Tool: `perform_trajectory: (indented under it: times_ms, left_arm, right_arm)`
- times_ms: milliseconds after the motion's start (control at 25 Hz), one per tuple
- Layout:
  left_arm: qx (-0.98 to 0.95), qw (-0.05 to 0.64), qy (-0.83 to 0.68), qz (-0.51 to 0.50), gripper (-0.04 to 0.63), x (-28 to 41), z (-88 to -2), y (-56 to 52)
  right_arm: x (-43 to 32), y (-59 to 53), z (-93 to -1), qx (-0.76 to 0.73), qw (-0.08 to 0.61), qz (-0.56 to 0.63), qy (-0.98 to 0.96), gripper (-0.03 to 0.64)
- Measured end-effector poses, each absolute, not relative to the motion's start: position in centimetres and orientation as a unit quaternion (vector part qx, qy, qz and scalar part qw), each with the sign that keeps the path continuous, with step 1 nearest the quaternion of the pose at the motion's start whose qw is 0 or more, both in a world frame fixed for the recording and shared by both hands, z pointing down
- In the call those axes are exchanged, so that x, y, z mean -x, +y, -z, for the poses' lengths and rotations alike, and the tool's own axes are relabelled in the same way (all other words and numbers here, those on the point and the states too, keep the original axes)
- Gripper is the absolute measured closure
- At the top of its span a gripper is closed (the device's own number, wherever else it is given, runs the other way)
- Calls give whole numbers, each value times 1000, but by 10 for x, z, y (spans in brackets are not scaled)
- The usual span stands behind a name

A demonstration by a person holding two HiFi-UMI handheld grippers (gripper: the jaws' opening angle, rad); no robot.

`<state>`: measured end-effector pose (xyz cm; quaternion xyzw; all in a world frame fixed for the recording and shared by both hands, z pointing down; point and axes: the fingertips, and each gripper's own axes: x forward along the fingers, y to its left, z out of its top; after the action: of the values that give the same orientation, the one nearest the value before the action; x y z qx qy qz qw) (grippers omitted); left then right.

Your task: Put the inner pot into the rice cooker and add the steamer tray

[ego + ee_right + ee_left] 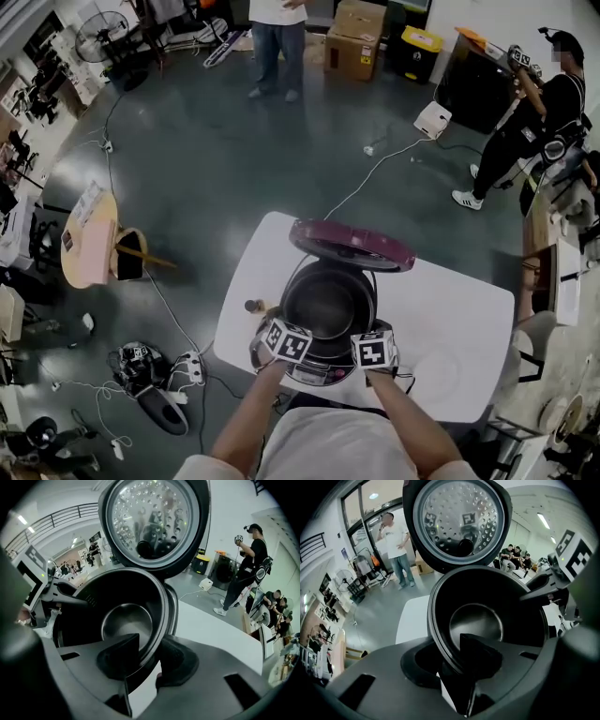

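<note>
The dark inner pot (pixel 328 305) sits down in the open rice cooker, whose maroon lid (pixel 352 244) stands up behind it. My left gripper (pixel 296 328) is at the pot's near-left rim and my right gripper (pixel 366 332) at its near-right rim. In the left gripper view the pot (pixel 476 620) has its rim running between my left gripper's (pixel 457 663) jaws, one pad inside and one outside, loosely. In the right gripper view my right gripper (pixel 147 663) straddles the pot's (pixel 126 620) rim the same way, with a slim gap showing. No steamer tray is clearly in view.
The cooker stands on a white table (pixel 459 309); a faint pale round shape (pixel 436 370) lies at its right and a small object (pixel 253 306) at its left edge. Cables (pixel 187 361) trail on the floor at left. People stand (pixel 525 122) at the far back.
</note>
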<state>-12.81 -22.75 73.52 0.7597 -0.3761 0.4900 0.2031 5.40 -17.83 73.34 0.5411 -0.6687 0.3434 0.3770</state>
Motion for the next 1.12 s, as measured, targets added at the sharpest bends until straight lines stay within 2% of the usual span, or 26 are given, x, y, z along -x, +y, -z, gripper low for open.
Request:
perform_trajectory:
  times_ms: [480,640,1000,1120]
  left_arm:
    - [-753,172,-381,-508,440,128,-737,-226]
    - [-753,171,-383,-506,435,130,-736,-226]
    - [-748,119,-388,-525,400,132,-734,-229]
    - [-746,110,-384,-533,362,133,-735,-227]
  right_arm:
    - [-55,-176,-729,-561,397,-326,-649,472]
    - [-49,-174,-730,-561,391,-339,-646,414]
    - [-50,-168,-730,-569,401,-323,-641,405]
    - [-49,-167,-731,-567,407,-319,-641,405]
